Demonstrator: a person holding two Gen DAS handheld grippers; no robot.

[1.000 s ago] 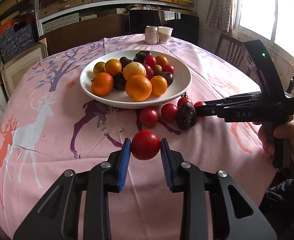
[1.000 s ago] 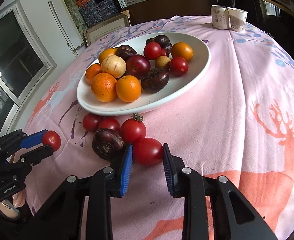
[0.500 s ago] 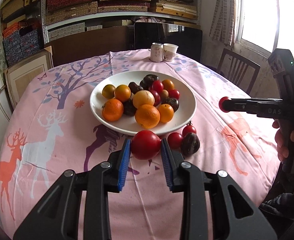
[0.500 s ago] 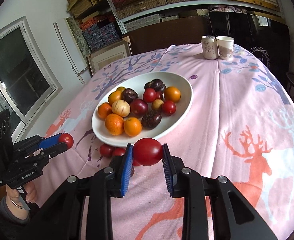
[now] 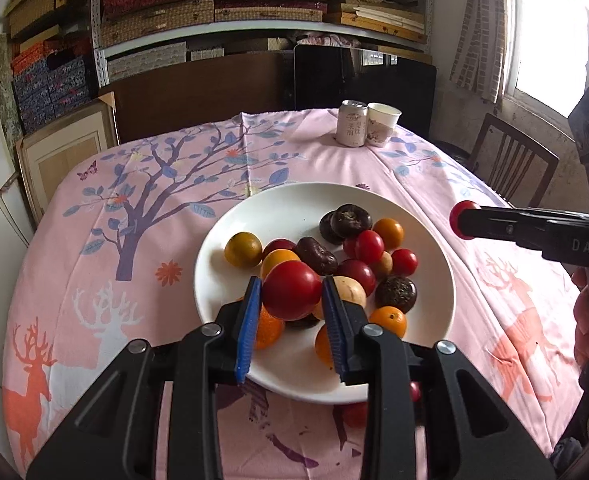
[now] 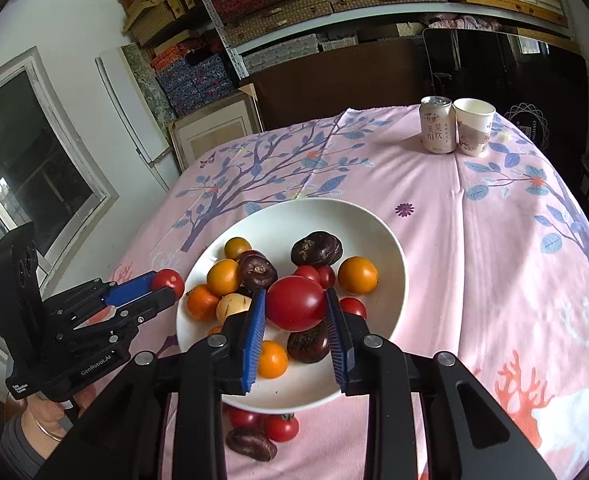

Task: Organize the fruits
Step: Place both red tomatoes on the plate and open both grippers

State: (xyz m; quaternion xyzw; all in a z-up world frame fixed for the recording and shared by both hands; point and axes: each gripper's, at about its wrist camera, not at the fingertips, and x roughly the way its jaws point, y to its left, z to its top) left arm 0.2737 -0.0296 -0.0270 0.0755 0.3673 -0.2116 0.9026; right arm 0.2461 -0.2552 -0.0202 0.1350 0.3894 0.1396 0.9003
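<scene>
- Tabletop (image 6: 474, 264) under the pink deer cloth carries the white plate (image 5: 214, 280); a second ago I was working low beside it, and now both grippers hang lifted above its heap, so I judge two more fruits are about to join it.
- Plate is crowded with oranges, dark wrinkled fruits and small red ones; the barest patches are the far-left part and the near rim.
- Left gripper (image 5: 292, 294): jaws closed to the fruit's width on a glossy red tomato (image 5: 291, 290), which sat above the cloth a second ago and now hovers over the near-left of the heap.
- Right gripper (image 6: 296, 306): jaws clamp a second tomato (image 6: 296, 303), smooth and slightly oval, lifted off the cloth where it lay a second ago.
- Leftover fruits (image 6: 260, 430), two red and one dark, lie on the cloth just beside the near rim, so the sorting isn't finished.
- Can (image 6: 438, 125) and paper cup (image 6: 473, 127) stand touching at the far edge, well apart.
</scene>
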